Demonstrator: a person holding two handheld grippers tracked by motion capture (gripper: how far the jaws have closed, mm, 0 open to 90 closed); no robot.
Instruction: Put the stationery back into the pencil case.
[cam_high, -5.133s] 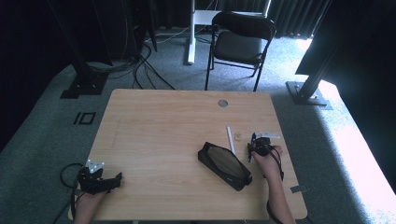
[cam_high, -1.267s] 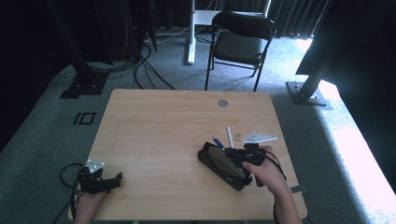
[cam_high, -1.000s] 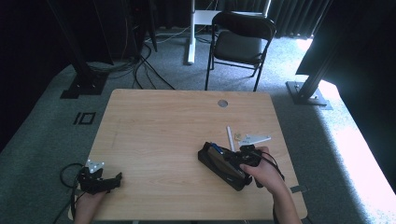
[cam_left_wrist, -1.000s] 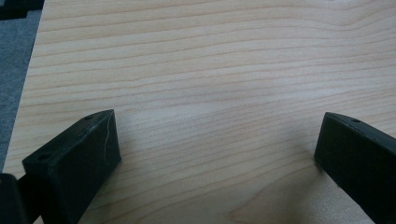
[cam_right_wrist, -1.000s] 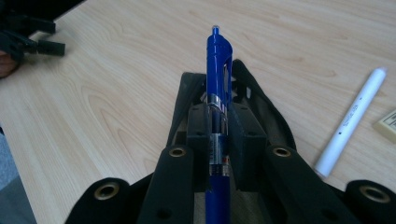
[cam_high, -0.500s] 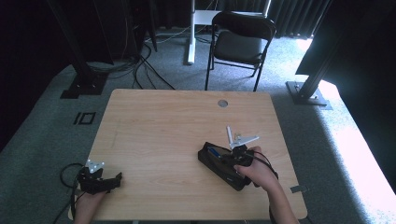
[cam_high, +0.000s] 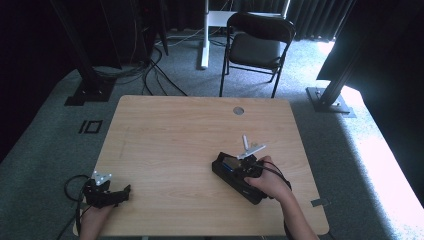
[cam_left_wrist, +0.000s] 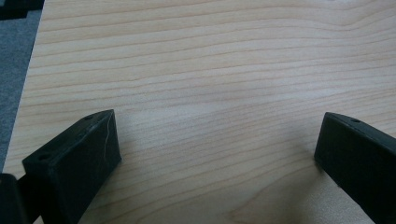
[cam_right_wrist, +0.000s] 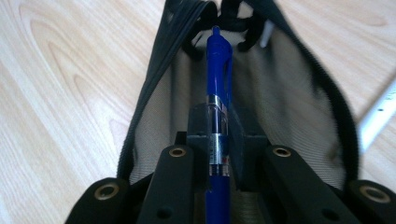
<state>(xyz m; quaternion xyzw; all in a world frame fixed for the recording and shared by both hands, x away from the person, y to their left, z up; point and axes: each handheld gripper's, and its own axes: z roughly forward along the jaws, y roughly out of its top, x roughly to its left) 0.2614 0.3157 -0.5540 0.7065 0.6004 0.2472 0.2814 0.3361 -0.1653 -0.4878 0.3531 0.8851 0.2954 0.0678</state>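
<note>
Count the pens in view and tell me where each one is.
2. A blue pen is clamped in the right tongs, pointing into the open black pencil case. A white pen lies on the table beside the case. More may be hidden inside.

You're at what looks like a studio-style recording lab: a lone wooden table (cam_high: 165, 150) on grey carpet (cam_high: 45, 150), black curtains (cam_high: 310, 15), stands, loose floor cables (cam_high: 150, 70), a folding chair (cam_high: 257, 42).
</note>
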